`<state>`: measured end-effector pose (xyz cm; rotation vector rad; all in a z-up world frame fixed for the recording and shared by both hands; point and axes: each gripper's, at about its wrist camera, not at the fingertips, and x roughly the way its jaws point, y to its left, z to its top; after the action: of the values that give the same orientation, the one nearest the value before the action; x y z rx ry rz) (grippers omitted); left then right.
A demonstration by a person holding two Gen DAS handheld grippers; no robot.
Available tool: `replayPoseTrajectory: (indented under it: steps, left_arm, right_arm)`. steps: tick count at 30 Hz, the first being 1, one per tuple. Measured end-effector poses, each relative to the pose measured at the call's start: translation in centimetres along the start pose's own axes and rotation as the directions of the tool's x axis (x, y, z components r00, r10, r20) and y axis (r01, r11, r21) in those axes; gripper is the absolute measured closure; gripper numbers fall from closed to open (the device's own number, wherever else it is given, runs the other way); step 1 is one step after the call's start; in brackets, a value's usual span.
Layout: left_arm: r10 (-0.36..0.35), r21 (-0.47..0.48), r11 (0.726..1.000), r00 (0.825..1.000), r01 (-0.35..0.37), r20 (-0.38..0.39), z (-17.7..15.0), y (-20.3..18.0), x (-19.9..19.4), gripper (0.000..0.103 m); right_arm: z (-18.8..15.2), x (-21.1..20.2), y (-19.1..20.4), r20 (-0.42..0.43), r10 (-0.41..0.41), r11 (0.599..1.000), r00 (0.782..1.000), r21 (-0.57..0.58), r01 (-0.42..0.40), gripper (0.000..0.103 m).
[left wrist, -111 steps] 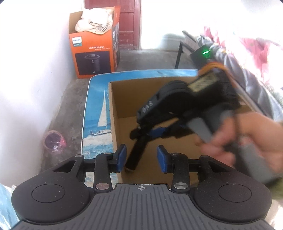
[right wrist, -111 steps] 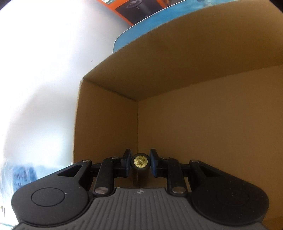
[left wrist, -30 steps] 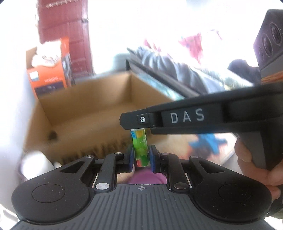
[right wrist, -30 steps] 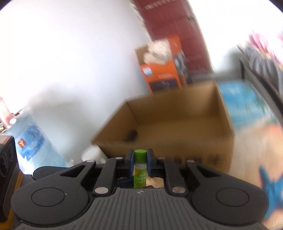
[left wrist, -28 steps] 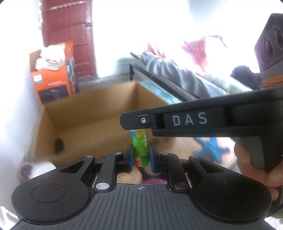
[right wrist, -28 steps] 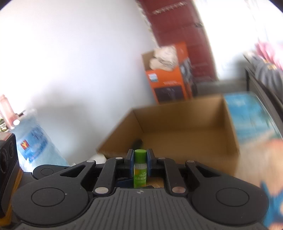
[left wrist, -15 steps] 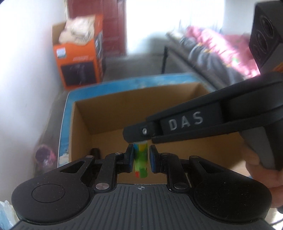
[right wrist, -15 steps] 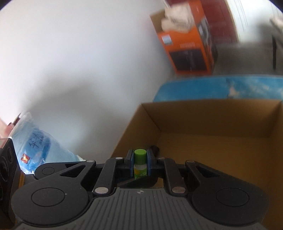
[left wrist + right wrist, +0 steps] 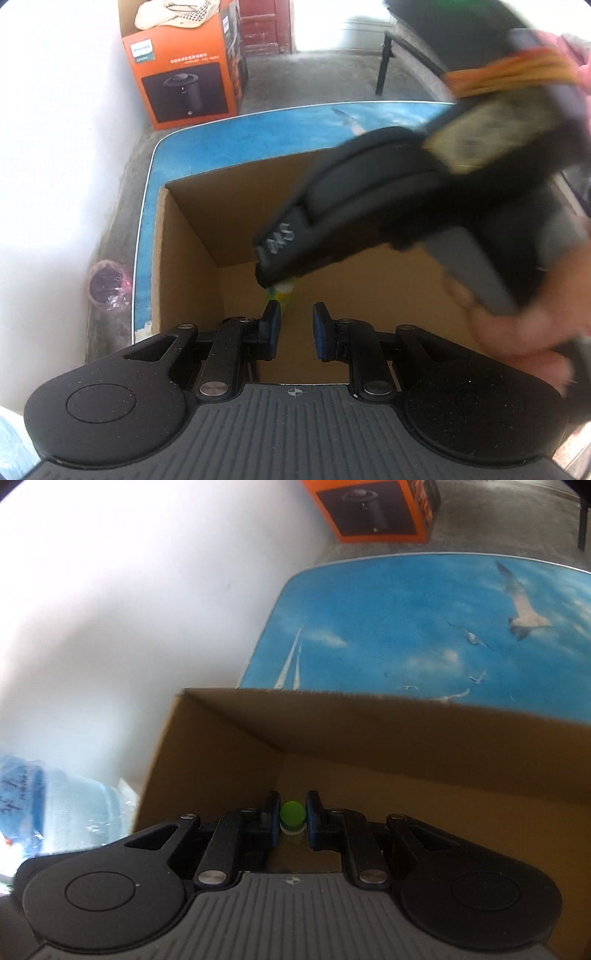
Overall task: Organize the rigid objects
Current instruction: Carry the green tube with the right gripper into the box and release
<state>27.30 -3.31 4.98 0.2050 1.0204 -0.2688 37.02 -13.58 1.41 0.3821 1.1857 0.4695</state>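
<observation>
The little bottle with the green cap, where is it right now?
In the right wrist view, the green-capped bottle is clamped in the right gripper, above the open cardboard box.

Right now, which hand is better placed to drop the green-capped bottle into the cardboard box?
Right. The right gripper clamps the green-capped bottle above the cardboard box; the left gripper holds nothing.

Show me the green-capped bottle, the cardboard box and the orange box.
green-capped bottle [image 9: 292, 812]: right wrist view, on its green cap.
cardboard box [image 9: 406, 731]: right wrist view, on the inner face of its far wall.
orange box [image 9: 181, 85]: left wrist view, on its printed front face.
</observation>
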Motion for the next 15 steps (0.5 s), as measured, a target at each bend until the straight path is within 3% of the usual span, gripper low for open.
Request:
replayPoseTrajectory:
  steps: [8, 15]
  left_arm:
    - [-0.019, -0.023, 1.000, 0.999, 0.020, 0.040, -0.4, 0.1, -1.9, 0.081]
    - [-0.059, 0.000, 0.998, 0.985, 0.060, 0.164, -2.8, -0.7, -8.1, 0.073]
  right_arm:
    - [1.3, 0.5, 0.2, 0.045, 0.042, 0.999, 0.998, 0.012, -0.042, 0.082]
    - [-1.9, -8.0, 0.5, 0.173, 0.130, 0.991, 0.976, 0.013, -0.134, 0.081]
